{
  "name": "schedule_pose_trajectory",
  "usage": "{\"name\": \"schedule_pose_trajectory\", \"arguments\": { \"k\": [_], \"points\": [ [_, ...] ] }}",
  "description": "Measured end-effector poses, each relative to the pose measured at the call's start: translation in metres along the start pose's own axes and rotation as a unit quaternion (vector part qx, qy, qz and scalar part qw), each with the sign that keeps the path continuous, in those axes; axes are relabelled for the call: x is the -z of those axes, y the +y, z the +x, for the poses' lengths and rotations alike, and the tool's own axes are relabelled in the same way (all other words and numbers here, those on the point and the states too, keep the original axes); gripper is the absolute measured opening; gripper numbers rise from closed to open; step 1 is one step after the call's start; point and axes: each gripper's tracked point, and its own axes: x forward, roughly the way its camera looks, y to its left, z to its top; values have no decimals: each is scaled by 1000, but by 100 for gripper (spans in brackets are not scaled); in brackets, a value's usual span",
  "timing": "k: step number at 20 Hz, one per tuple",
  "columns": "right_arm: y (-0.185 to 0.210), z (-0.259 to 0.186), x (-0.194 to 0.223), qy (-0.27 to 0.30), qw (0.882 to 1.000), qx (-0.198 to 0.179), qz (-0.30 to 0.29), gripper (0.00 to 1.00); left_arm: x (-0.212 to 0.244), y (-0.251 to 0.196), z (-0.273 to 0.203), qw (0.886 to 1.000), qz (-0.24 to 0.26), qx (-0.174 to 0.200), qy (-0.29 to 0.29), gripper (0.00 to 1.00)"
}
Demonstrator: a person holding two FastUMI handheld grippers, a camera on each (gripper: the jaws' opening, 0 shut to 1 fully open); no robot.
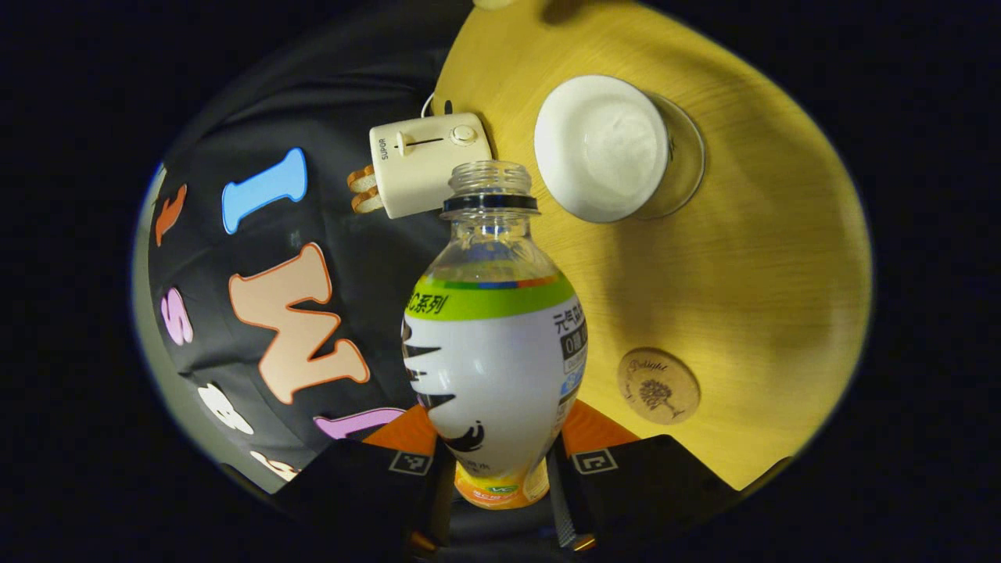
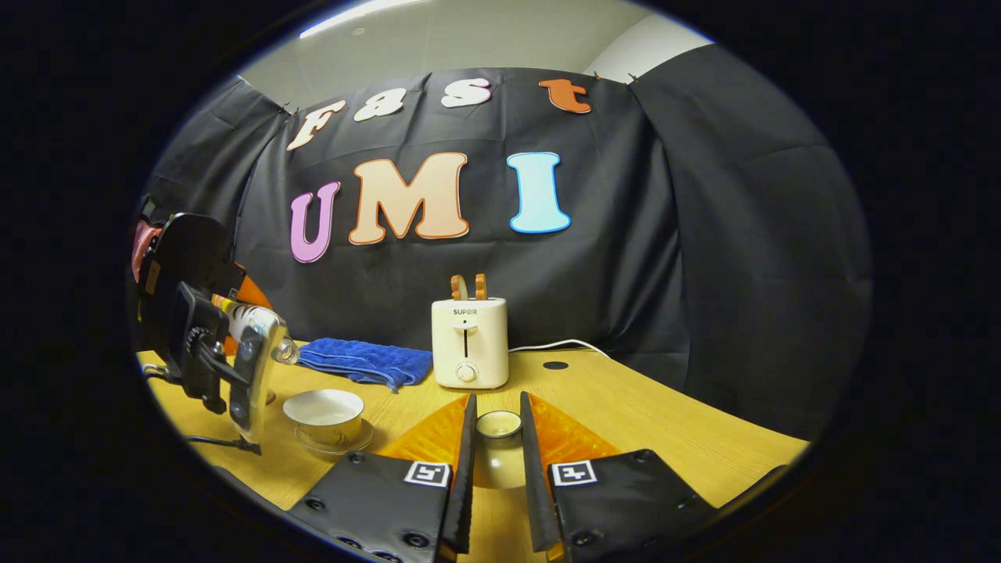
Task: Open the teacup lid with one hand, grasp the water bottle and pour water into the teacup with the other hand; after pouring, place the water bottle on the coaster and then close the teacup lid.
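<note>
Wooden table (image 1: 766, 258), left claw (image 1: 498, 469) clamping bottle (image 1: 494, 344), right claw (image 2: 497, 450) pinching lid (image 2: 498, 424)

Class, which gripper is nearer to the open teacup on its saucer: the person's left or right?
Left. The left gripper tilts the water bottle just above the teacup; the right gripper, gripping the lid, sits off to the side.

Black cloth wall (image 2: 626, 258) behind yellow wood table (image 2: 665, 422) — pale ceiling (image 2: 469, 31) above.
</note>
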Motion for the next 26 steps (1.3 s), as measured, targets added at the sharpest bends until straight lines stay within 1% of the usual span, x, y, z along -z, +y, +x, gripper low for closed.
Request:
{"name": "schedule_pose_trajectory", "arguments": {
  "k": [2, 4, 6, 8, 10, 11, 12, 13, 15, 17, 20, 22, 23, 24, 26],
  "points": [
    [0, 0, 0, 0, 1000, 0, 0, 33, -5, -6, -7, 997, -72, 12, -25, 49],
    [0, 0, 0, 0, 1000, 1, 0, 33, -7, -5, -11, 988, -144, 18, -47, 49],
    [0, 0, 0, 0, 1000, 2, 0, 33, -9, 0, -13, 976, -205, 13, -72, 49],
    [-1, 0, 0, 0, 1000, 4, 0, 33, -10, 5, -18, 959, -267, 8, -96, 49],
    [-1, 0, 0, 0, 1000, 5, -1, 33, -7, 10, -18, 937, -331, -2, -116, 49],
    [-1, 0, 0, 0, 1000, 5, -1, 33, -4, 12, -18, 924, -363, -10, -124, 51],
    [-1, 0, 0, 0, 1000, 5, -1, 33, -1, 14, -18, 909, -395, -17, -130, 49],
    [-1, 0, 0, 0, 1000, 5, 0, 33, 1, 14, -19, 894, -426, -23, -138, 51],
    [-2, 0, 1, 0, 1000, 5, 0, 33, 4, 9, -15, 863, -483, -20, -148, 49],
    [-2, 0, 1, 0, 1000, 6, 0, 33, 10, 8, -6, 839, -522, -30, -151, 48],
    [-2, 0, 0, 0, 1000, 7, -1, 33, 15, -8, 1, 806, -572, -26, -149, 48],
    [-2, 0, 0, 0, 1000, 8, -1, 33, 20, -11, 9, 781, -604, -28, -153, 48],
    [-3, 0, 1, 0, 1000, 9, -1, 33, 21, -14, 13, 771, -617, -27, -152, 48],
    [-3, 0, 1, 0, 1000, 10, -1, 33, 24, -14, 16, 764, -627, -32, -150, 49],
    [-4, 1, 1, 0, 1000, 12, -1, 33, 32, -13, 22, 754, -638, -47, -150, 48]
  ]
}}
